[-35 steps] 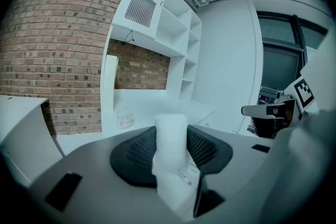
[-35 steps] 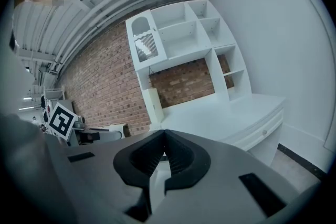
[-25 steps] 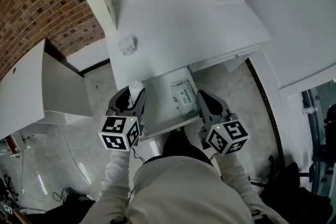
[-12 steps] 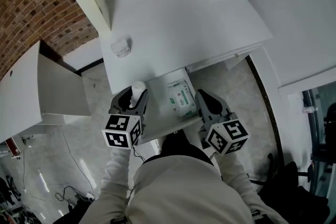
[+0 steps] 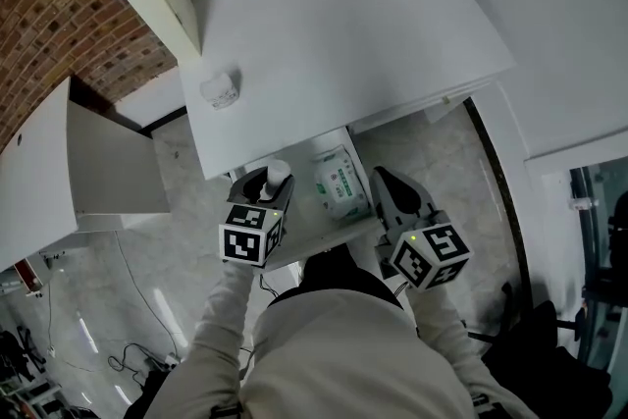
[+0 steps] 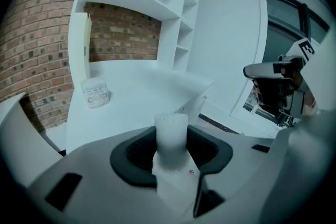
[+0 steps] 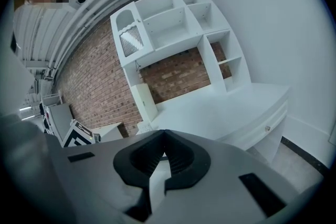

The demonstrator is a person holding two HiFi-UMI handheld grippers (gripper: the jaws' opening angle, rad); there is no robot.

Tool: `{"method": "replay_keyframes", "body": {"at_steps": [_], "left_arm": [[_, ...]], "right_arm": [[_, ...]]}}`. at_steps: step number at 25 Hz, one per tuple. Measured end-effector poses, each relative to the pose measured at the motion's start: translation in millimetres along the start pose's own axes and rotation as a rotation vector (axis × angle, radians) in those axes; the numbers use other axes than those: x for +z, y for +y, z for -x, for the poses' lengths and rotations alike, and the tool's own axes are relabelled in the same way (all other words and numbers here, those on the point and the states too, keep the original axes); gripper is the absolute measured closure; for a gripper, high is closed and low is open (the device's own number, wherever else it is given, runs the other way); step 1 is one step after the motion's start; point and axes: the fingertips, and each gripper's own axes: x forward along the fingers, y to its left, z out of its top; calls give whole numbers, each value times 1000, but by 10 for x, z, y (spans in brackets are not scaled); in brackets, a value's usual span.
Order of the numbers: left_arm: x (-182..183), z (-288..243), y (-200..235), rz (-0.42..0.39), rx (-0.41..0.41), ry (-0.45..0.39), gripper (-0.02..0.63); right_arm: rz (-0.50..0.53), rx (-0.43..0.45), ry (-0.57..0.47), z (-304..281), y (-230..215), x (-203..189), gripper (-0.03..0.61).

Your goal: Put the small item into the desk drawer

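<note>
Head view, lower centre: left gripper point(image 5: 263, 194) with its fingers pinching a small white bottle point(image 5: 279, 174), pads pressed on both sides of it, bottle upright with its top poking past the jaw tips; bottle sits over the left part of the open drawer point(image 5: 302, 201), just under the desk's front edge; the views don't show whether it touches the drawer floor; wipes packet point(image 5: 340, 183) lies in the drawer's right part, just beside the bottle, apart from it; right gripper point(image 5: 388, 186) at lower right of centre, by the drawer's right edge, fingers pressed together at the tips with nothing between them; white desk point(image 5: 343, 34) fills the upper middle; a small white jar point(image 5: 220, 89) stands on its left side, well apart from both grippers; brick wall point(image 5: 59, 5) at upper left.
</note>
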Motion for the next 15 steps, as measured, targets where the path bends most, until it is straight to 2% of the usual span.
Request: {"method": "replay_keyframes", "body": {"at_steps": [7, 15], "left_arm": [[-389, -374, -21, -26, -12, 114, 430], [-876, -697, -50, -18, -52, 249, 428]], "right_arm": [[-12, -9, 14, -37, -116, -33, 551], [-25, -25, 25, -22, -234, -55, 551]]}}
